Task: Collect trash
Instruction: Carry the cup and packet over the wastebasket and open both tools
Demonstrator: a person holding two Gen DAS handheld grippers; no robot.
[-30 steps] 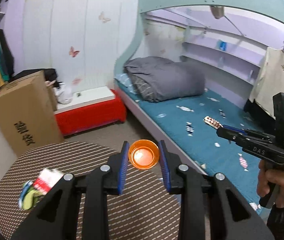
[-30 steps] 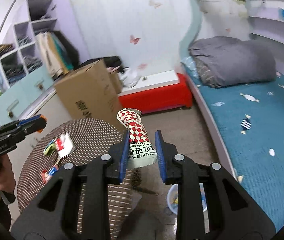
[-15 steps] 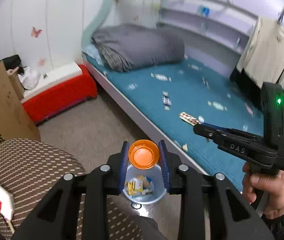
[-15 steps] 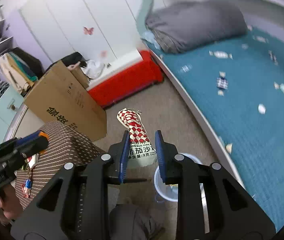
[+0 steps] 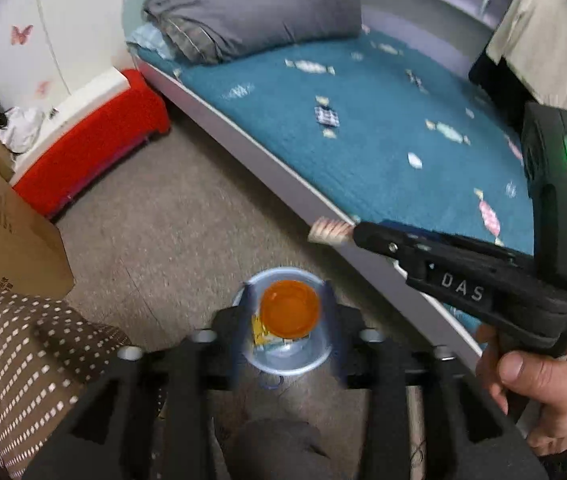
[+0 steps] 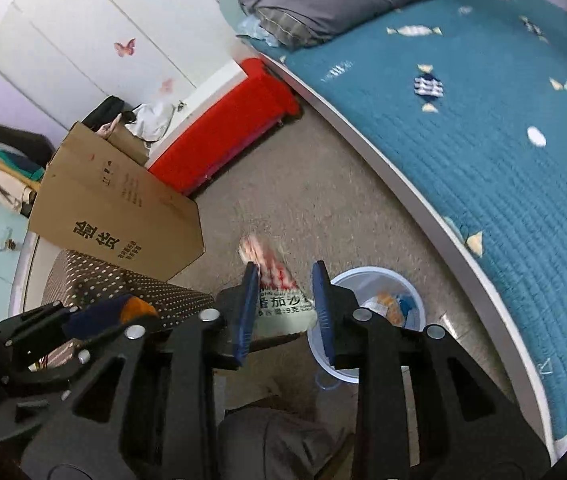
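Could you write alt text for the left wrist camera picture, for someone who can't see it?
The left gripper is opening around an orange cup above a pale blue bin on the floor. At right, a hand holds the right gripper beside a teal bed.

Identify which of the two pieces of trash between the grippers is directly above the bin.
The orange cup, in the opening left hand-held gripper, sits over the pale blue bin; the red-checked sachet hangs beside it.
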